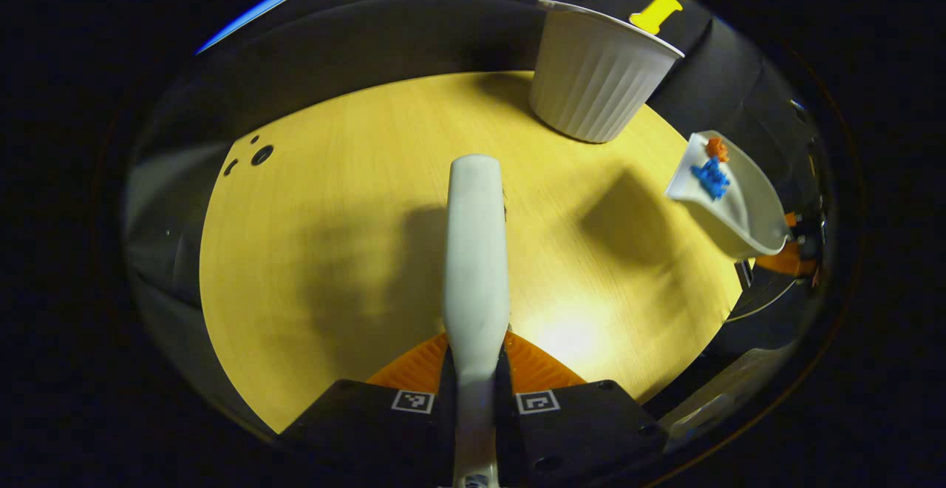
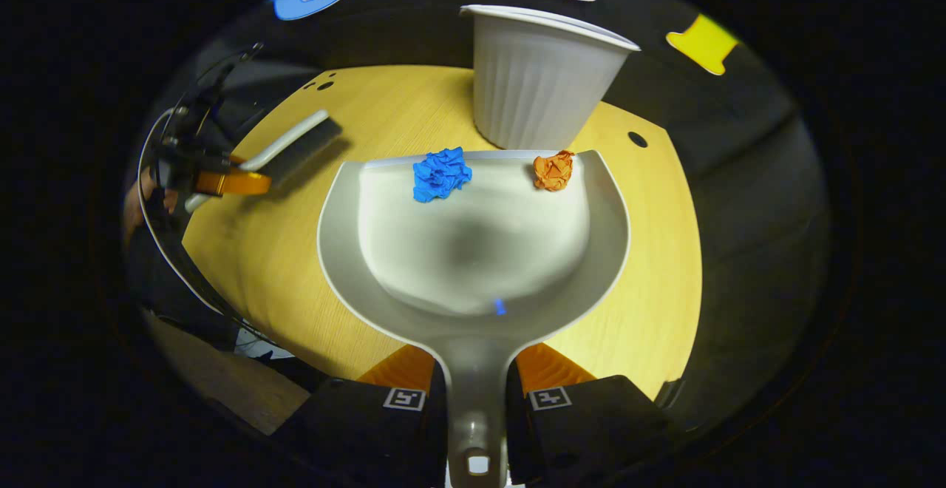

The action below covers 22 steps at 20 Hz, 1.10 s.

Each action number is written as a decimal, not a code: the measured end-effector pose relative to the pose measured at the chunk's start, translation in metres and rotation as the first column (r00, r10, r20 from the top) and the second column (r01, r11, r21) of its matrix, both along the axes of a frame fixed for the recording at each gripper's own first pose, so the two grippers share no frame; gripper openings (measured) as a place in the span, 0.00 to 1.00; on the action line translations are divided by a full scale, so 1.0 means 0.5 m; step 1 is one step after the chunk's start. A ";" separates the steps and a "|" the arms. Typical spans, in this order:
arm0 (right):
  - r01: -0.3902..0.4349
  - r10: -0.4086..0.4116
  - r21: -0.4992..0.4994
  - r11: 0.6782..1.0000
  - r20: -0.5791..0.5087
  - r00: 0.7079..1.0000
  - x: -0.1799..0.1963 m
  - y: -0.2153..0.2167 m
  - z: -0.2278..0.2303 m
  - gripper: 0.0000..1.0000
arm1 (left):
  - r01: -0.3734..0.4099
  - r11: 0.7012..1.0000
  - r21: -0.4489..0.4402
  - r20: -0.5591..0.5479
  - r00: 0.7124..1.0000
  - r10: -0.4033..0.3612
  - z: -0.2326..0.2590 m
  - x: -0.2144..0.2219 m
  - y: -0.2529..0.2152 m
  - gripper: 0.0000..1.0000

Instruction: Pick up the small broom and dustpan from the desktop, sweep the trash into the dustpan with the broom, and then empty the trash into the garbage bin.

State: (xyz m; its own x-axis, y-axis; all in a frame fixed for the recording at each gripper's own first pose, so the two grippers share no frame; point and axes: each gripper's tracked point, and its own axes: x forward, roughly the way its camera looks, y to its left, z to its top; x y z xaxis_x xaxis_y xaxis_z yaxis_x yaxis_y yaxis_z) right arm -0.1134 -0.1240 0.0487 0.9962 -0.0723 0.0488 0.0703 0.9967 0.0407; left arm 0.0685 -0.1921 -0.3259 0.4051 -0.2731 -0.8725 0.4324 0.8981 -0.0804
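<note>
Now left gripper point(image 1: 477, 392) clamped on broom point(image 1: 475, 251), right gripper point(image 2: 477, 399) pinching dustpan point(image 2: 473, 251) handle

Right gripper point(image 2: 477, 381) clamps the dustpan point(image 2: 473, 251) handle, both fingers pressing it. Blue paper ball point(image 2: 440, 174) and orange paper ball point(image 2: 554, 171) sit at the pan's front lip. White bin point(image 2: 538, 78) just beyond. Broom point(image 2: 292, 148) far left over table point(image 2: 658, 266), held by the other gripper point(image 2: 222, 181).

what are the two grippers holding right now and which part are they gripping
Left gripper holds the broom by its handle; right gripper holds the dustpan by its handle.
</note>
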 end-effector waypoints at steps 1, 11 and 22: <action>0.006 -0.007 0.019 1.000 0.006 1.000 -0.022 -0.010 0.014 0.40 | -0.004 1.000 0.003 -0.004 1.000 0.004 0.001 -0.003 -0.001 0.26; 0.103 -0.110 0.094 0.990 0.080 0.991 -0.250 -0.166 0.227 0.36 | 0.035 0.999 -0.030 -0.027 0.999 -0.036 -0.029 -0.063 -0.010 0.26; 0.247 -0.248 -0.034 0.968 -0.024 0.969 -0.189 -0.282 0.445 0.31 | 0.041 0.998 -0.049 -0.033 0.999 -0.043 -0.042 -0.108 -0.006 0.26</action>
